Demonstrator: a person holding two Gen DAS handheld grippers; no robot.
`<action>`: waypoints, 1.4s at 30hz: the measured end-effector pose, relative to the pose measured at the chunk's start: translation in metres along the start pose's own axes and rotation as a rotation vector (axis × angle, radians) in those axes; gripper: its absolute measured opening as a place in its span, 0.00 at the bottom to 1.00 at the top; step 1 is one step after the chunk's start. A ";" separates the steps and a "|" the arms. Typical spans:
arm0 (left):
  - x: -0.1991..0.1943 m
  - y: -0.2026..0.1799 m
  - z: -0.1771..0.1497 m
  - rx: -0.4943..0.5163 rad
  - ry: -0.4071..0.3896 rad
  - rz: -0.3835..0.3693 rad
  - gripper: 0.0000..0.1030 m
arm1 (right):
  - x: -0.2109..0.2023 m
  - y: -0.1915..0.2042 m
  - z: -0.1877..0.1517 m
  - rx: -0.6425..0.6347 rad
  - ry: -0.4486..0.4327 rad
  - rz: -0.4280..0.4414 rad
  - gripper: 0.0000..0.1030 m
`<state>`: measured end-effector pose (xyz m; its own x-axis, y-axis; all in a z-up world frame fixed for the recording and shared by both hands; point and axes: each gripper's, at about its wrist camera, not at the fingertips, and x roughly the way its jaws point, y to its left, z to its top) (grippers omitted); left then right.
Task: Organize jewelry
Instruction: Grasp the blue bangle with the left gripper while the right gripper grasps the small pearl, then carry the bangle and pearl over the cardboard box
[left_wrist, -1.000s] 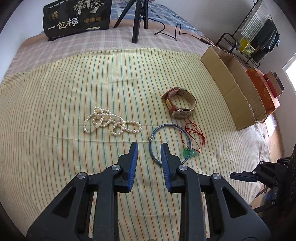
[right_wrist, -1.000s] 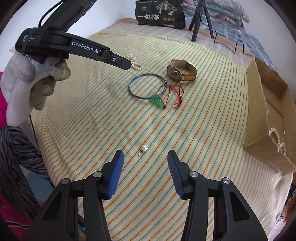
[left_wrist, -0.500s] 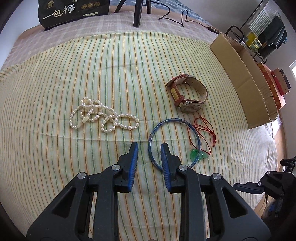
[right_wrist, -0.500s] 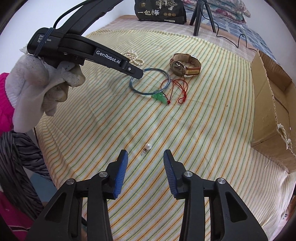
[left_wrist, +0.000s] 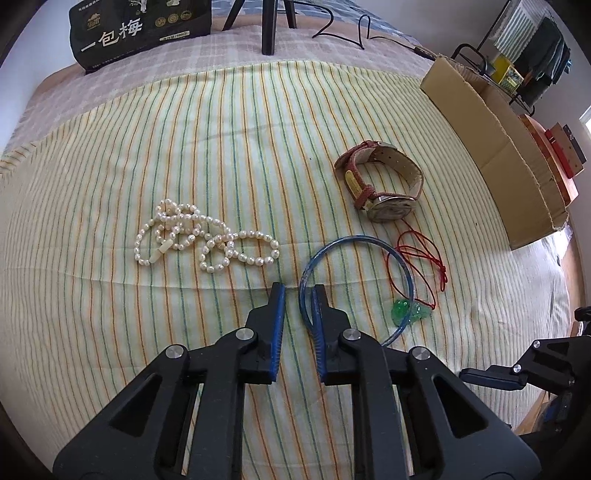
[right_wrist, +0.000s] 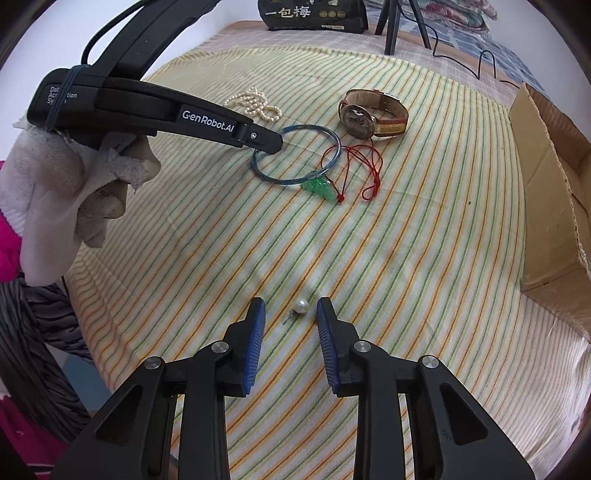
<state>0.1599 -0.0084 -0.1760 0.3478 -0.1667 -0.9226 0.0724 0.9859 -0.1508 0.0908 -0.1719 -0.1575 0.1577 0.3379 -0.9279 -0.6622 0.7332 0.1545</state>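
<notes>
On the striped cloth lie a pearl necklace, a brown-strap watch, a blue bangle and a green pendant on a red cord. My left gripper points down at the bangle. Its jaws are closing with the bangle's near-left rim between them, and a gap still shows at the left pad. From the right wrist view, that gripper has its tip over the bangle. My right gripper is closing around a pearl stud earring, its pads clear of it.
An open cardboard box stands along the right edge of the bed. A black bag with white characters and a tripod are at the far end. A white-gloved hand holds the left gripper. The bed's edge is near my right gripper.
The left gripper sank toward the bangle and its jaws narrowed around the rim. The right jaws narrowed steadily around the pearl stud, which stayed where it was.
</notes>
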 end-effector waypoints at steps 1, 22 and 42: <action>0.000 0.000 0.000 0.003 -0.004 0.003 0.09 | 0.001 0.001 0.002 -0.002 0.001 -0.003 0.26; -0.034 -0.002 0.002 -0.021 -0.092 -0.028 0.01 | -0.022 0.001 0.003 0.000 -0.074 -0.034 0.08; -0.087 -0.020 0.005 -0.013 -0.201 -0.117 0.01 | -0.049 -0.003 0.005 0.012 -0.162 -0.057 0.08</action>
<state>0.1328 -0.0141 -0.0911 0.5169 -0.2784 -0.8095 0.1115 0.9595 -0.2588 0.0886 -0.1878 -0.1110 0.3116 0.3856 -0.8684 -0.6401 0.7607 0.1081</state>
